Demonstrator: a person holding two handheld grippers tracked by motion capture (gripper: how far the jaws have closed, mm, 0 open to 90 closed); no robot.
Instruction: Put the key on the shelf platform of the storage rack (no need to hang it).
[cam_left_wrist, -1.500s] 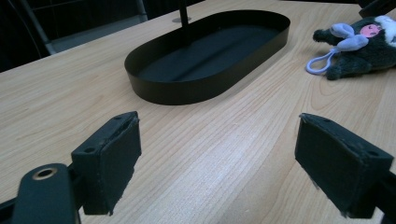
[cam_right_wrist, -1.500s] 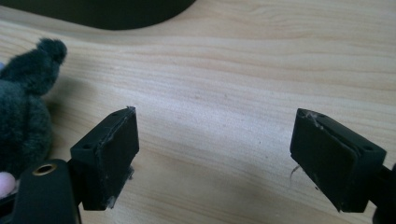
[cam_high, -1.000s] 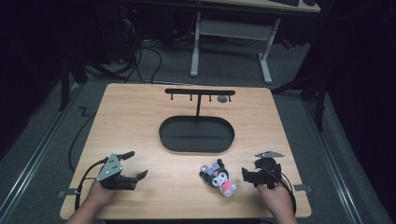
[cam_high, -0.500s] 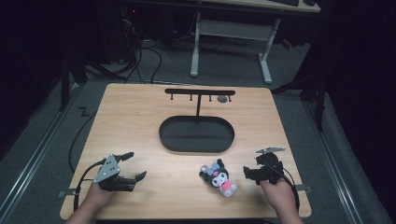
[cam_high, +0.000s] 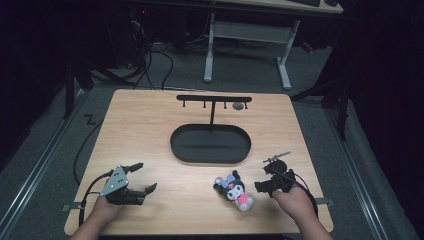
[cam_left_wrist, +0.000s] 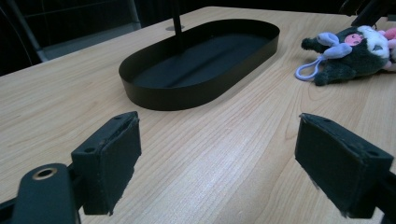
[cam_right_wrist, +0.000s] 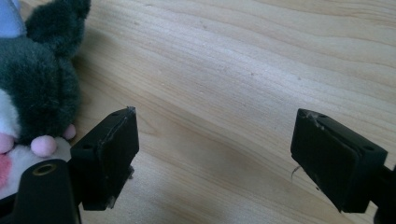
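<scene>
- High view: a plush toy (cam_high: 234, 190) is seen lying on the wooden surface (cam_high: 150, 130) near the front edge, right of the middle. The right tongs (cam_high: 261, 187) are held just beside it, on its right, with the jaws apart and nothing between them. The left tongs (cam_high: 145, 178) are held near the front left corner, well apart from the toy, also spread and empty. A black oval tray (cam_high: 210, 144) with a hook rack (cam_high: 214, 98) rising from its far side is set at the middle of the surface; nothing is seen in the tray or on the hooks.
- Left gripper view: both pads (cam_left_wrist: 112, 158) are seen wide apart over bare wood. The tray (cam_left_wrist: 187, 93) lies ahead, empty, and the toy (cam_left_wrist: 355, 53) with its lilac loop (cam_left_wrist: 309, 70) lies at the upper right.
- Right gripper view: the jaws are spread over bare wood, and the toy (cam_right_wrist: 37, 93) lies at the left, just outside the nearer pad (cam_right_wrist: 112, 149); it cannot be told whether they touch.
- Progress, as judged: the toy is not yet gripped or lifted. Grasping it and carrying it to the tray or a hook all seem to be left.
- No brand, label or writing can be read.
</scene>
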